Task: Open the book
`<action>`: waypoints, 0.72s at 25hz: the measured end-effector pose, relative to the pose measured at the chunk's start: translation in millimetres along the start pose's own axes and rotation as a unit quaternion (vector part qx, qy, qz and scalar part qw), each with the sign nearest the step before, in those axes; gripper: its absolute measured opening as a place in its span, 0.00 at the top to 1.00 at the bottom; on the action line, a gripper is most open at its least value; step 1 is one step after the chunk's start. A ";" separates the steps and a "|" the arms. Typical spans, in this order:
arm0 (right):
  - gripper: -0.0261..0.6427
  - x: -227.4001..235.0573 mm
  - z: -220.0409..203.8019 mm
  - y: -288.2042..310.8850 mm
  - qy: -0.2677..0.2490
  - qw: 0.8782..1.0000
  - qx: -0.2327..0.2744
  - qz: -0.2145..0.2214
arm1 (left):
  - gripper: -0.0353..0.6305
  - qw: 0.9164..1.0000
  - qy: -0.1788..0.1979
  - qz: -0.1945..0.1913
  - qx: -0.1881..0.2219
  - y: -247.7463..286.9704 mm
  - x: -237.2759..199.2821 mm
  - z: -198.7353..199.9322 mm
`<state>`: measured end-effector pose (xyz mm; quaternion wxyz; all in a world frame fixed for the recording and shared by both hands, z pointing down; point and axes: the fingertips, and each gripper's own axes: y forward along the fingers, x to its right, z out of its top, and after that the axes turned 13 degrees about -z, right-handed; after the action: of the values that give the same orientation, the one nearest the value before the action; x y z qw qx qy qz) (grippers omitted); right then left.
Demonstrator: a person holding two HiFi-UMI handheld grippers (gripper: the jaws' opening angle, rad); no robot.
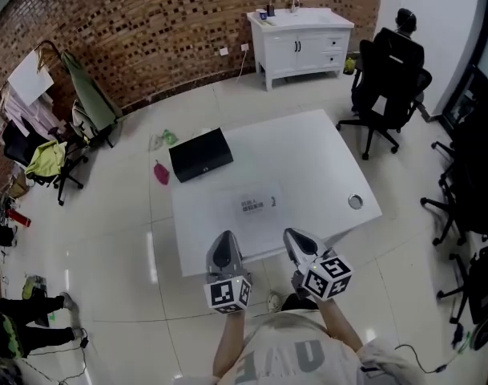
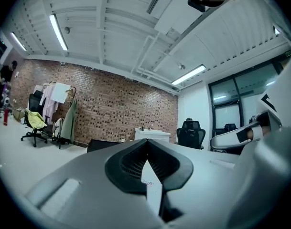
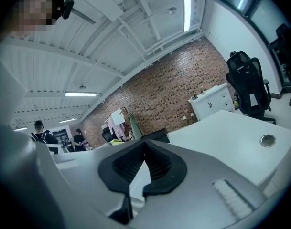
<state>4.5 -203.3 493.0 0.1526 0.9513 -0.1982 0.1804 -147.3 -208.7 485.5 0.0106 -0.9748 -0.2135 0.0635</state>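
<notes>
A white table (image 1: 308, 155) stands in front of me. Near its middle lies a flat white book (image 1: 258, 203) with a printed label, pale against the tabletop. A black box (image 1: 200, 154) sits at the table's far left corner and also shows low in the left gripper view as a dark box (image 2: 104, 144). My left gripper (image 1: 224, 237) and right gripper (image 1: 296, 236) hover side by side over the table's near edge, short of the book. Both are shut with nothing in them, as seen at the left gripper (image 2: 146, 146) and the right gripper (image 3: 144, 145).
A round cable hole (image 1: 355, 201) sits near the table's right edge. A black office chair (image 1: 388, 74) stands at the far right, a white cabinet (image 1: 301, 42) against the brick wall, and a clothes rack with chairs (image 1: 59, 135) at the left. A pink item (image 1: 161, 172) lies on the floor.
</notes>
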 end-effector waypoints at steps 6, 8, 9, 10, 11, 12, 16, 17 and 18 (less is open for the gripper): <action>0.95 18.6 -4.0 23.7 0.008 0.999 -0.036 -0.011 | 0.93 1.000 0.001 -0.005 -0.010 19.7 8.6 0.8; 0.95 35.3 -14.9 30.8 0.009 0.998 -0.053 -0.043 | 0.93 1.000 0.001 -0.009 -0.018 20.8 14.7 -3.0; 0.96 46.7 -23.3 34.2 0.006 0.996 -0.068 -0.064 | 0.93 1.000 0.002 -0.008 -0.022 20.4 16.6 -7.8; 0.96 56.4 -33.0 37.9 0.002 0.993 -0.084 -0.078 | 0.93 1.000 0.002 -0.005 -0.026 19.3 16.9 -14.3; 0.96 63.0 -43.2 42.0 -0.002 0.991 -0.102 -0.083 | 0.93 0.999 0.001 -0.002 -0.032 17.5 15.6 -22.3; 0.96 67.1 -54.0 45.8 -0.006 0.990 -0.118 -0.080 | 0.93 0.999 -0.004 0.002 -0.041 15.0 13.6 -31.6; 0.53 86.8 -97.3 55.5 -0.021 0.982 -0.173 -0.075 | 0.93 0.996 -0.017 0.010 -0.085 9.1 12.0 -68.8; 0.53 94.5 -106.6 57.7 -0.025 0.979 -0.182 -0.083 | 0.93 0.995 -0.017 0.009 -0.096 9.7 12.7 -76.1; 0.53 101.4 -115.9 59.7 -0.028 0.977 -0.193 -0.090 | 0.93 0.994 -0.018 0.008 -0.107 9.9 13.1 -82.7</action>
<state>32.8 -246.2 650.0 0.3431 0.9226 -0.1466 0.0975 -120.8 -211.6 565.5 -0.0979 -0.9708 -0.2114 0.0576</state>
